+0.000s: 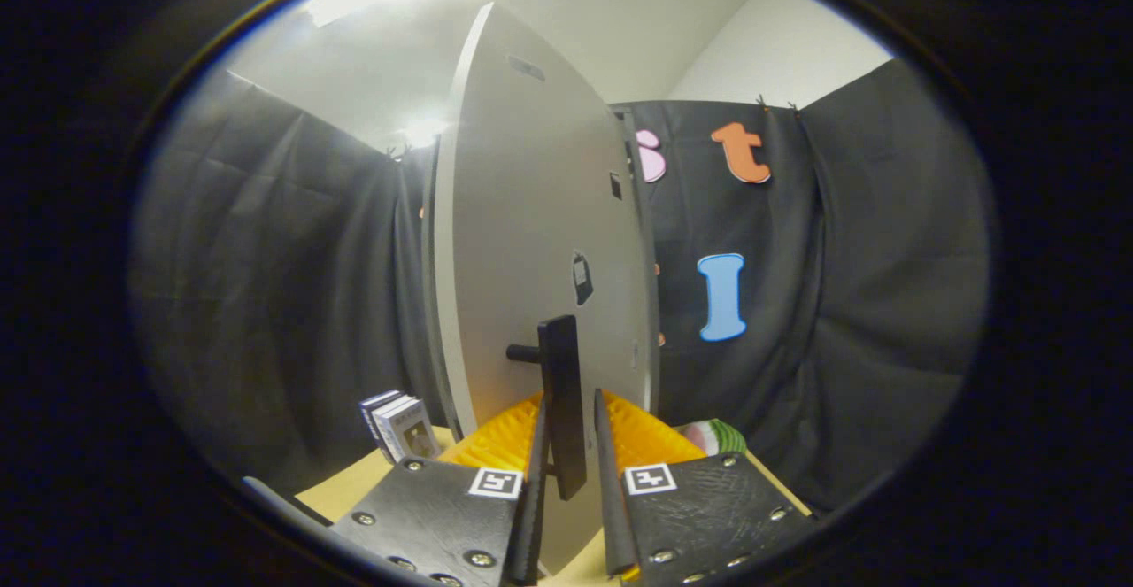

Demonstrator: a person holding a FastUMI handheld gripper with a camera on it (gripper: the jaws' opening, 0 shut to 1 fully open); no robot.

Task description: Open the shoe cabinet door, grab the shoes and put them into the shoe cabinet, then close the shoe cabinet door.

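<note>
The white shoe cabinet door [531, 215] stands swung out right in front of me, seen at a slant, with its edge to the left. Its black upright bar handle [564, 392] sticks out from the door on a short stem. My gripper [568, 397] is closed narrowly around that handle, one finger [536, 463] against its left side and the other close on its right side. The handle's lower end hangs between the fingers.
A small stack of boxes or books [400, 423] stands on the light wooden surface [354, 490] left of the door. A green and white striped object [719, 436] lies to the right, beyond the fingers. Black cloth walls enclose the space on both sides.
</note>
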